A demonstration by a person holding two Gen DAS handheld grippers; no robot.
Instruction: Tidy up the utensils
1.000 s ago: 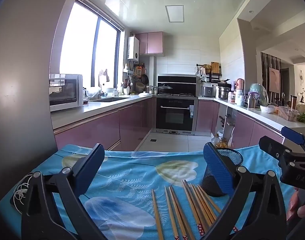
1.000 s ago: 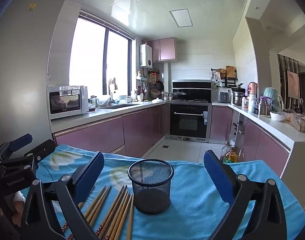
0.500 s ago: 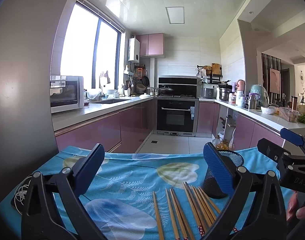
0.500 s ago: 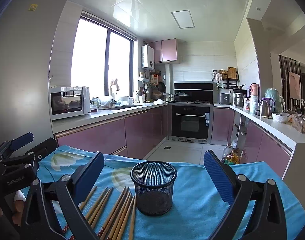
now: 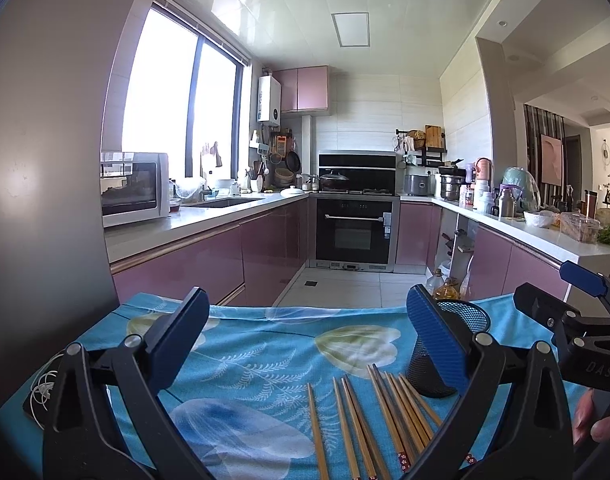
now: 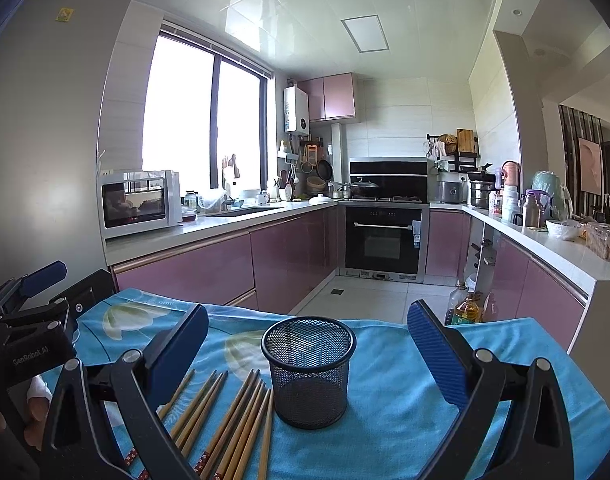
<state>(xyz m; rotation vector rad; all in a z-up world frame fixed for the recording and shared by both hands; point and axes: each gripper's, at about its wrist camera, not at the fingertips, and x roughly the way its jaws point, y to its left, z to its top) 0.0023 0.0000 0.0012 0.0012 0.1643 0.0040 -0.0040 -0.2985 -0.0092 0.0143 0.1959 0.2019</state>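
Chopsticks [image 5: 379, 420] lie flat on the table [image 5: 265, 344], long axes running roughly fwd-back, fanned just left of the mesh cup [image 6: 308, 372]. They sit below and betw. the left tongs [image 5: 305, 344], so left looks nearer; right tongs [image 6: 307, 354] frame the cup instead. Both tongs spread wide, holding nothing.
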